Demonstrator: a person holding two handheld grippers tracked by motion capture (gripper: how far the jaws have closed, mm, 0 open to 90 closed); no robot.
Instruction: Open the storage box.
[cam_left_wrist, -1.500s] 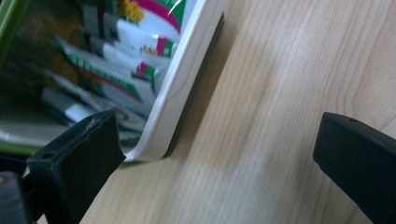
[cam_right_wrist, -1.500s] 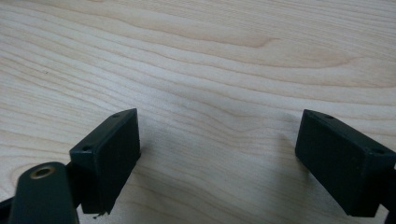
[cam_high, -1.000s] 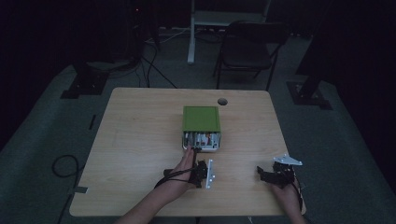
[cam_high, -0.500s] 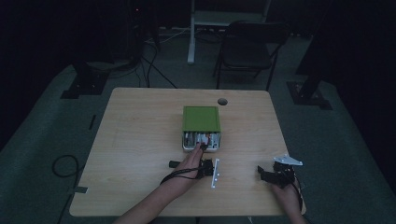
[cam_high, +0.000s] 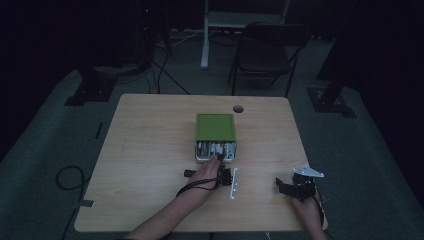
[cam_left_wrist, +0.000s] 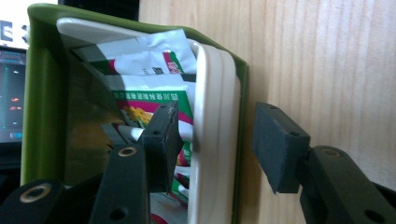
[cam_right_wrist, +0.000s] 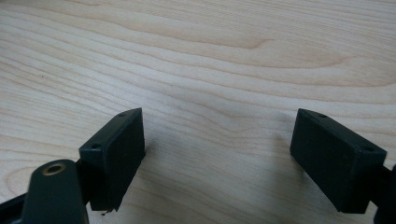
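Left gripper view: left gripper (cam_left_wrist: 212, 154) jaws have just been closing and now straddle the white inner wall (cam_left_wrist: 210, 116) of the green box (cam_left_wrist: 39, 93), one inside among the packets (cam_left_wrist: 154, 79), one outside; pads not yet pressing. High view shows the box mid-surface (cam_high: 150, 130), and the hand has crept toward its open end. Likely a grab on the box edge. Right gripper (cam_right_wrist: 219, 158) rests with jaws apart.

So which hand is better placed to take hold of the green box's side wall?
Left. The left gripper already straddles the wall of the green box, one jaw inside among the packets, and its jaws have just been closing. The right gripper rests open over bare table.
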